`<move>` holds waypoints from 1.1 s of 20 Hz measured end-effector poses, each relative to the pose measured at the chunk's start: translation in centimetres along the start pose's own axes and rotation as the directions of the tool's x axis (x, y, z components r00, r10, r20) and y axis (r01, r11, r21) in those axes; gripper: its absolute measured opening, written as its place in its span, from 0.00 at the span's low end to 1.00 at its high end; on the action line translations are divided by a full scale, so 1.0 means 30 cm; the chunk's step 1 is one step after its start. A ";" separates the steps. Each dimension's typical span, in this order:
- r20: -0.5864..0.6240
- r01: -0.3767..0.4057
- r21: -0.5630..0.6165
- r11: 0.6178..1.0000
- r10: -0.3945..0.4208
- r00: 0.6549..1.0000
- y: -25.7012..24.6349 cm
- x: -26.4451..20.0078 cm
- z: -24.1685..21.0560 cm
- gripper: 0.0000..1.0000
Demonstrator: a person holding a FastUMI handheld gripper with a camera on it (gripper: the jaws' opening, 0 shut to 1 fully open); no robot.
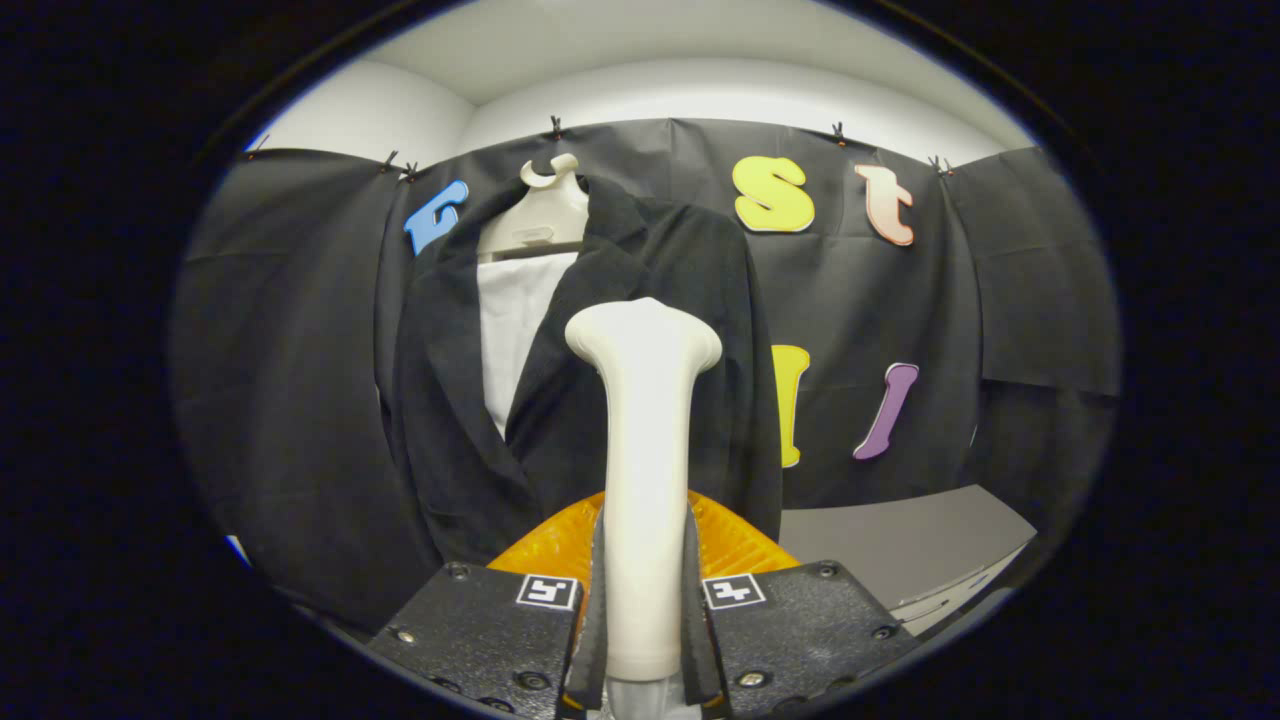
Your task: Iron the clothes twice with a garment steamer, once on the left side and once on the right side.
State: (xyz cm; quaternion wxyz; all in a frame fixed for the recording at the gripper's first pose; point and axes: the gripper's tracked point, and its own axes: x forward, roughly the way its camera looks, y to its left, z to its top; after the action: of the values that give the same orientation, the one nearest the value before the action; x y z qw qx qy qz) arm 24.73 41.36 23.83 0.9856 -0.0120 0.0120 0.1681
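**Mia:** What is the biggest thing here?

**Ben:** The dark jacket [600, 380]. It hangs on a pale hanger [535, 215] against the black wall, with a white lining [515, 320] showing at the open front.

**Mia:** And the next biggest?

**Ben:** The garment steamer [643, 460]. It stands straight up, with its wide head at the top, right in front of the jacket's middle. I can't tell if the head touches the cloth yet.

**Mia:** Who holds it?

**Ben:** The gripper [643, 610]. Its two fingers squeeze the steamer's handle, one on each side. So the claw is closed tight on it.

**Mia:** What is the orange thing?

**Ben:** An orange ribbed piece [545, 545] sits low behind the handle. I can't say what it is.

**Mia:** Which step are we on?

**Ben:** I think the steamer is picked up and brought to the jacket. The ironing looks ready to start.

**Mia:** What comes next?

**Ben:** Probably move the head over to one side of the jacket, press it gently on the cloth, and slide along. Keep the squeeze firm so it doesn't slip.
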 end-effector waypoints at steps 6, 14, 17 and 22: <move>-0.085 -0.016 -0.035 0.999 0.013 0.996 0.028 -0.010 -0.177 0.32; -0.185 -0.023 -0.061 0.998 0.012 0.983 0.027 -0.042 -0.403 0.32; -0.221 -0.026 -0.073 0.997 0.009 0.975 0.026 -0.053 -0.483 0.32; -0.277 -0.044 -0.081 0.996 0.020 0.961 0.016 -0.067 -0.602 0.32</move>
State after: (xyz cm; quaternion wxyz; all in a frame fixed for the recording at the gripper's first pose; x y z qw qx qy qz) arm 22.31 40.64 5.83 0.9700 -0.0779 0.1422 0.1812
